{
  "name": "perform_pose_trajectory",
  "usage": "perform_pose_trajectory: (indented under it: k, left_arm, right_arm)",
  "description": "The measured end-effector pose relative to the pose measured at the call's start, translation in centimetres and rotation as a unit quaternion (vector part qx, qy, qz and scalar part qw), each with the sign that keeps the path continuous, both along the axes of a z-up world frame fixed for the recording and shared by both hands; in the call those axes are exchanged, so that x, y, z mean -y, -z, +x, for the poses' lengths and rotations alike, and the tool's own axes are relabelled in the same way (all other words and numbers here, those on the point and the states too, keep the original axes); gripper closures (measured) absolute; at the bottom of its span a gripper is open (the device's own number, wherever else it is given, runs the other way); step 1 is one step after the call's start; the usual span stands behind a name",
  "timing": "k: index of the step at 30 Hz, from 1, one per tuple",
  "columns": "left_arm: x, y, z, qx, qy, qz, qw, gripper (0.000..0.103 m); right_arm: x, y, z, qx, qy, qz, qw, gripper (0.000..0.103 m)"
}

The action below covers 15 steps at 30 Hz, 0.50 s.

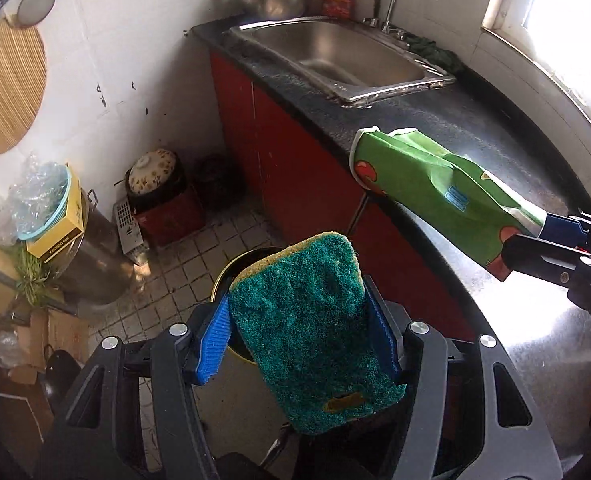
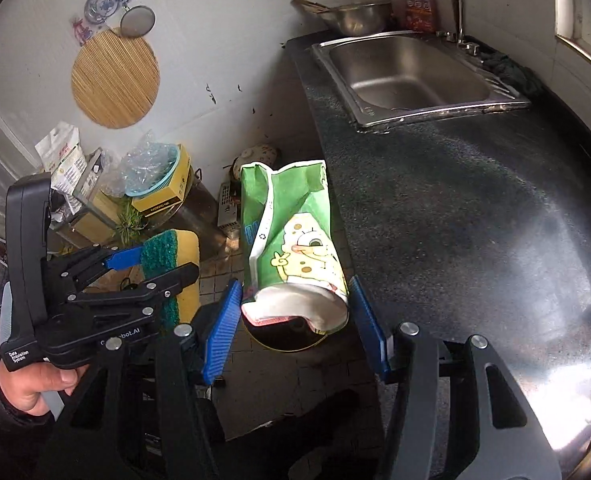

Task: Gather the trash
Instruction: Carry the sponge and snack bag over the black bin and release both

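Observation:
My left gripper (image 1: 299,344) is shut on a green-and-yellow scouring sponge (image 1: 315,332), held above a round yellow-rimmed bin (image 1: 225,280) on the floor. In the right wrist view the left gripper (image 2: 151,268) shows with the sponge (image 2: 175,256) at left. My right gripper (image 2: 295,320) is shut on a green cartoon-printed carton (image 2: 295,248), crumpled, held over the same bin (image 2: 283,340) beside the counter edge. In the left wrist view the right gripper (image 1: 543,236) holds the carton (image 1: 439,192) over the black counter's edge.
A black counter (image 2: 455,200) with red cabinets (image 1: 295,160) holds a steel sink (image 1: 335,56), tap, metal bowl (image 1: 271,0) and a dark rag (image 1: 435,50). On the tiled floor at left stand a steel pot (image 1: 95,248), boxes, a basket and a cooker.

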<state>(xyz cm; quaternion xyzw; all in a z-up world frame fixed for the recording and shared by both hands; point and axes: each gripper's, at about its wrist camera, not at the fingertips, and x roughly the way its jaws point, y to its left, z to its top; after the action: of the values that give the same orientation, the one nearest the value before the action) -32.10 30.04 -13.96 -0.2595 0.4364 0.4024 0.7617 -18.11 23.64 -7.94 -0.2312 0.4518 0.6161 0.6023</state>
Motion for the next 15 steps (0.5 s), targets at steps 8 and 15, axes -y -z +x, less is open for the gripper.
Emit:
perform_pose_trajectory:
  k: [8, 15]
  left_arm:
    - [-3.3, 9.5, -1.7, 0.004, 0.000, -0.048, 0.9988, 0.044]
    - [-5.6, 14.8, -2.2, 0.015, -0.006, -0.073, 0.9972, 0.042]
  right_arm:
    - [-6.2, 9.1, -3.3, -0.014, -0.027, -0.088, 0.996, 0.048]
    - [-10.1, 14.5, -4.1, -0.008, -0.038, -0.129, 0.991, 0.047]
